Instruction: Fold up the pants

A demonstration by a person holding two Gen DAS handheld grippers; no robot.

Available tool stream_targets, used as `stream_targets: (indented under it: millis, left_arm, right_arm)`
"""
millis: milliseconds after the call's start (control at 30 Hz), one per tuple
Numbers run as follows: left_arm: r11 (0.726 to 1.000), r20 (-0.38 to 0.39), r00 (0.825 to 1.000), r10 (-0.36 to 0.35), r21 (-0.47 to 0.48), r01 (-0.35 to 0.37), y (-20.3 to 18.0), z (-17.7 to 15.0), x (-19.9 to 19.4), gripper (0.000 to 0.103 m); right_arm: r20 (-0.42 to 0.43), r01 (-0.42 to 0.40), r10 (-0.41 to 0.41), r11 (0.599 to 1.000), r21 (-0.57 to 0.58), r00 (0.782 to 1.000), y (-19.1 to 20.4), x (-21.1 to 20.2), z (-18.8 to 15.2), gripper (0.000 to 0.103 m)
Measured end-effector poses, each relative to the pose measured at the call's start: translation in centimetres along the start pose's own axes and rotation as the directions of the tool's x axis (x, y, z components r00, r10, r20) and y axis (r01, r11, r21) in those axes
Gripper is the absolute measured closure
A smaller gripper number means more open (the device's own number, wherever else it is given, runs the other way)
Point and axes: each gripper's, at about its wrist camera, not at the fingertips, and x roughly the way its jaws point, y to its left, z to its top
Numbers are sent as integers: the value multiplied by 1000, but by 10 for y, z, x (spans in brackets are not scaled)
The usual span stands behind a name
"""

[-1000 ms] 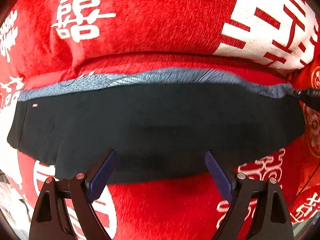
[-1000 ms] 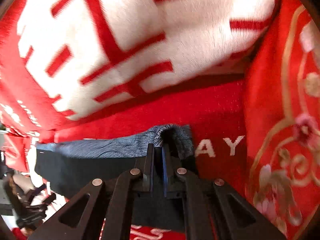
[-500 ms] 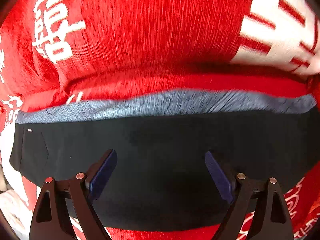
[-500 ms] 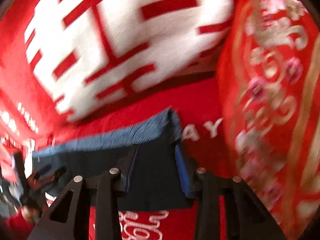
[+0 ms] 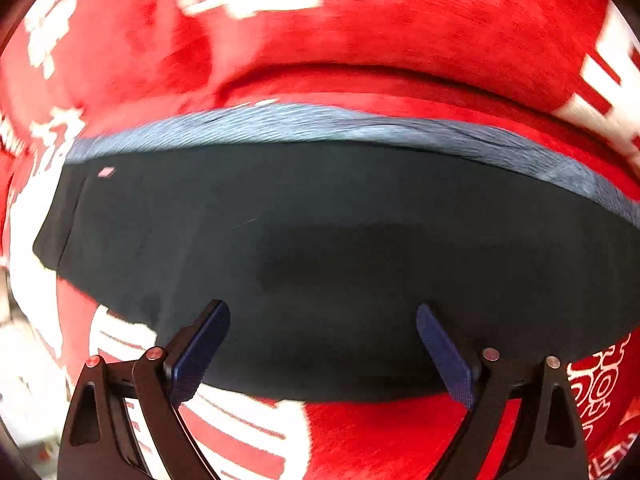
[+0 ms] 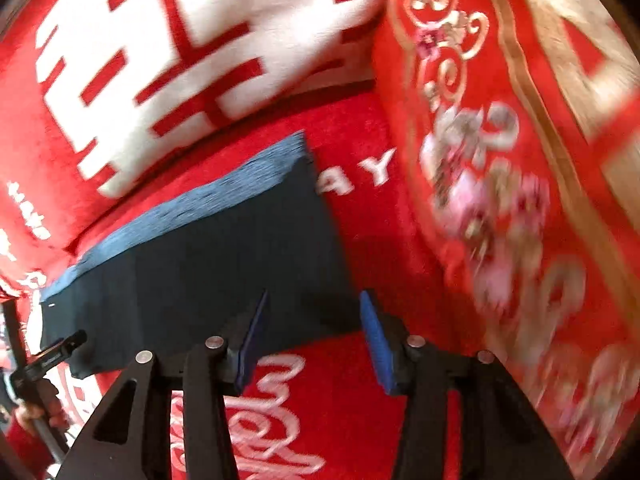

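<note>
Dark pants [image 5: 340, 248] lie on red blanket [image 5: 400, 40].

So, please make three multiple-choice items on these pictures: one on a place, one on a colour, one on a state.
1. Where do the dark pants lie?
A. on a red blanket
B. on a wooden floor
C. in a basket

2. What colour is the band along the pants' far edge?
A. yellow
B. grey-blue
C. green

3. How are the right tongs?
A. shut on the pants
B. open, holding nothing
C. out of view

Key: 1 A, red fabric shows all around them; 2 B, a grey-blue strip borders them; 3 B, a gap shows between the pads.
</note>
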Motion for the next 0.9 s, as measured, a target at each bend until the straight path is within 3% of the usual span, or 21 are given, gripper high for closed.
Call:
stream_targets:
  millis: [267, 500, 567, 667, 767, 833, 900]
  left_arm:
    - [1000, 46, 999, 27, -17, -27, 74, -10, -11, 8]
    - [1000, 82, 997, 13, 8, -14, 124, 26, 12, 8]
    - [999, 121, 993, -2, 40, -3, 125, 45, 16, 8]
    - [997, 162, 986, -25, 82, 12, 116, 72, 33, 8]
    - [992, 170, 985, -17, 126, -4, 105, 90, 54, 8]
    - [988, 156, 988, -14, 157, -11, 99, 92, 70, 7]
    - [987, 181, 982, -51, 159, 22, 104, 84, 73, 4]
  right_arm:
    - [-57, -162, 162, 987, 10, 985, 78, 6, -62, 46]
    - [-87, -234, 230, 971, -44, 969, 173, 23, -94, 46]
    - [-54, -221, 217, 971, -90, 975, 199, 28, -89, 46]
    - [-10, -211, 211, 972, -102, 977, 234, 44, -45, 62]
    - [24, -155, 160, 977, -143, 987, 271, 78, -12, 65]
    - [-2, -94, 95, 979, -179, 995, 279, 99, -6, 66]
    - [1, -39, 40, 980, -196, 999, 283, 114, -7, 87]
